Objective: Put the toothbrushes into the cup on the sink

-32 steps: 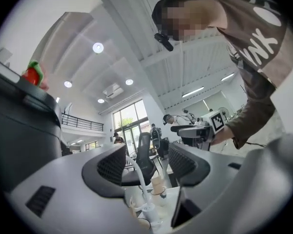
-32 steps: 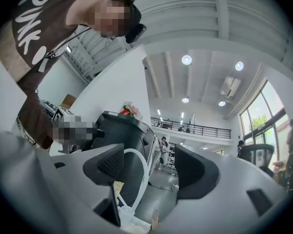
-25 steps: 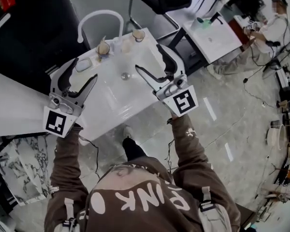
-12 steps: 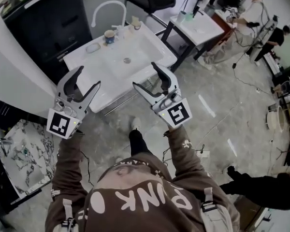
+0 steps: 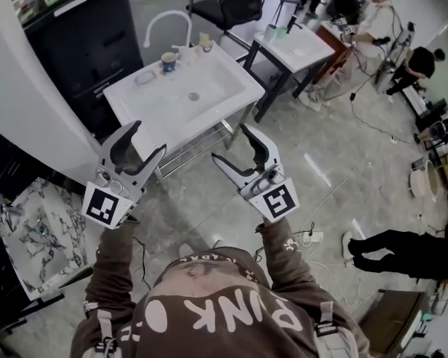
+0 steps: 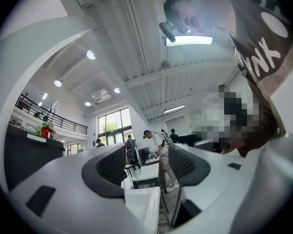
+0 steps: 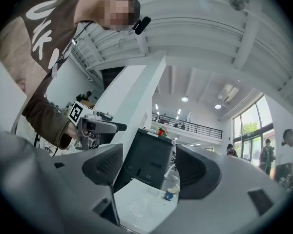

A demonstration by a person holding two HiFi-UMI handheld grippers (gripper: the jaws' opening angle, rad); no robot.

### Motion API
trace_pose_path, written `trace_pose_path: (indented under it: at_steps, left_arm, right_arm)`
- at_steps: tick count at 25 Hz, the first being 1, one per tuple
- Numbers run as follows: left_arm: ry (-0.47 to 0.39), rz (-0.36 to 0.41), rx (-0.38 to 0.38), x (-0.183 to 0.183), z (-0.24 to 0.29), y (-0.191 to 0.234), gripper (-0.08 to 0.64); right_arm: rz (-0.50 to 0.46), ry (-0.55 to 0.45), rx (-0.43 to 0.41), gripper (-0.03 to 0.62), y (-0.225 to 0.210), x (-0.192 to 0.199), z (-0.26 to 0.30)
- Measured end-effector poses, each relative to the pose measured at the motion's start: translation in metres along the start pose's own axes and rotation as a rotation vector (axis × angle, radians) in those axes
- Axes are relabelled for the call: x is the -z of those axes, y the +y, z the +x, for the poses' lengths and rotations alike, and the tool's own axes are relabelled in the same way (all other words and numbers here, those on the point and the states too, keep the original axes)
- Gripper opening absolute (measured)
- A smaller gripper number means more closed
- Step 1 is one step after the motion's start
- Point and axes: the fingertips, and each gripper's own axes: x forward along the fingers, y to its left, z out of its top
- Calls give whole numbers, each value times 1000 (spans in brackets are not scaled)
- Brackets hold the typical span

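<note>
Both tongs are spread wide with nothing between the jaws: the left tongs (image 5: 147,136) and the right tongs (image 5: 230,142) hang side by side in the air over the floor, pointing towards the sink (image 5: 224,88) but well short of it. Each gripper view shows only open space between its ribbed pads, with the white sink far off beyond. At the back edge of the sink, near the curved tap (image 5: 166,21), stands a small blue cup (image 5: 169,60), and a second cup (image 5: 204,45) stands further to the right. No toothbrush can be made out for certain at this range. Something pale pokes out of the blue cup in the right gripper view, too small to name. Judging by their kind, toothbrushes would be light, thin and stiff, with smooth handles that may slip if wet. A crosswise grip near mid-handle should stop one swinging. The cup looks light enough to tip if knocked.
</note>
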Motion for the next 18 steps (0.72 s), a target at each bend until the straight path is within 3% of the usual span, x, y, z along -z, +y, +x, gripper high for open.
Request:
trace_pose_path:
  at_steps: [18]
  left_arm:
    - [-8,19,-18,-25,27,-55,258]
  right_arm:
    - [-3,-6,-36,305,-20,0,-45]
